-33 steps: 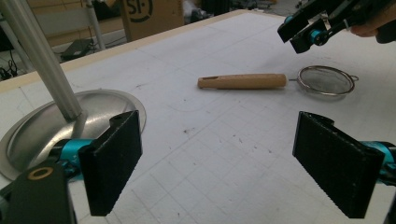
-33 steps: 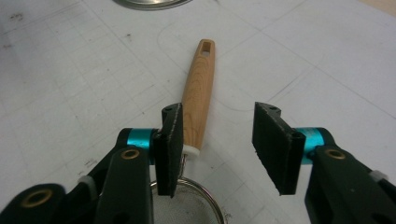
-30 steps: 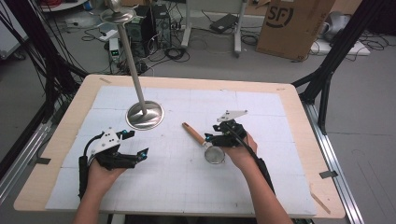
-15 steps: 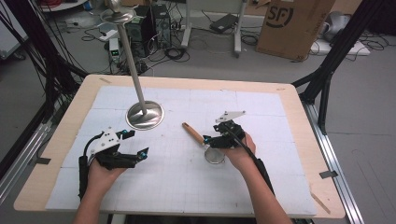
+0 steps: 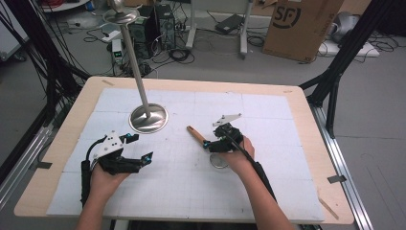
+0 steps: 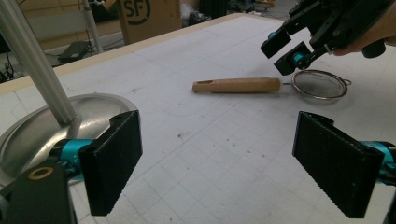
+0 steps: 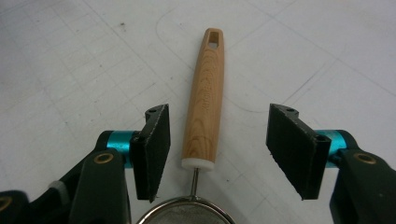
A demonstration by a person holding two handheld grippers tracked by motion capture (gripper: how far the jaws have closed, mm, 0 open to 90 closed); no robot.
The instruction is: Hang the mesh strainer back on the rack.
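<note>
High view: your right gripper (image 5: 207,143) hangs over the strainer (image 5: 210,148) mid-table, stand (image 5: 148,118) at 10 o'clock.
Left gripper view: left gripper (image 6: 219,163) wide open, empty.
Right gripper view: jaws open round the wooden handle (image 7: 205,100). Step looks like grab; next drop & squeeze.

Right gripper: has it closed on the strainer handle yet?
No. In the right gripper view the right gripper is open, its jaws standing apart on either side of the wooden handle, touching neither side.
</note>
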